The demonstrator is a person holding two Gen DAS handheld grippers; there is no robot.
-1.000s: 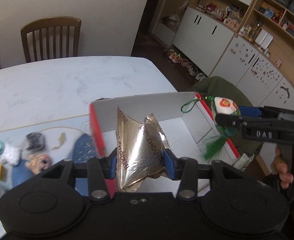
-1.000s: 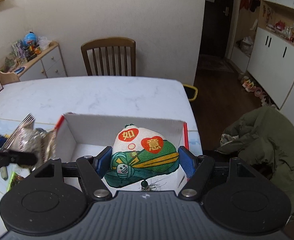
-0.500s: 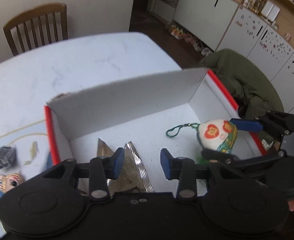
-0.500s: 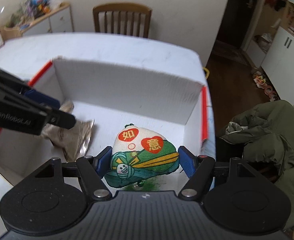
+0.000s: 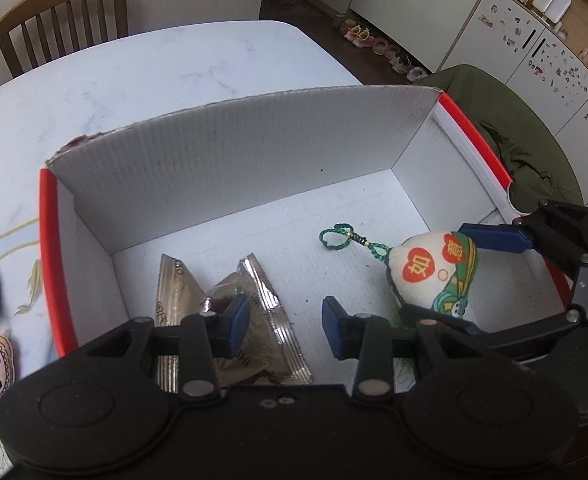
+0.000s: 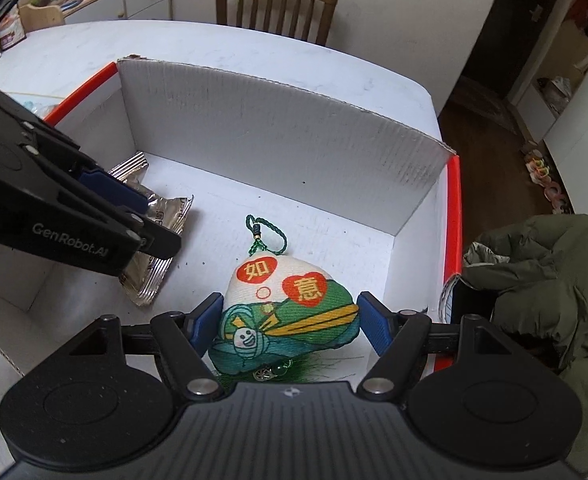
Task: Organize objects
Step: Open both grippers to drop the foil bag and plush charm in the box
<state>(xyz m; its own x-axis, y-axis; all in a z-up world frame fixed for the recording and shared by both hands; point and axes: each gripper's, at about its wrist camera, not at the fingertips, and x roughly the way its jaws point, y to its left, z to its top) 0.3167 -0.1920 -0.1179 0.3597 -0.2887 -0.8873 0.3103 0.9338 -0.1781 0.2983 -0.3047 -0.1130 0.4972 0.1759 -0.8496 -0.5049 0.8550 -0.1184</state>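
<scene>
Left claw [image 5: 286,326] is hanging open above foil packet [image 5: 250,320] lying in box [image 5: 230,152]. Right claw [image 6: 290,322] is spreading beside charm [image 6: 290,312] resting on box floor; release step, withdrawal likely next.

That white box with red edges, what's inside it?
A foil packet and a cloth charm lie on the box floor. Both grippers hide the near part.
</scene>
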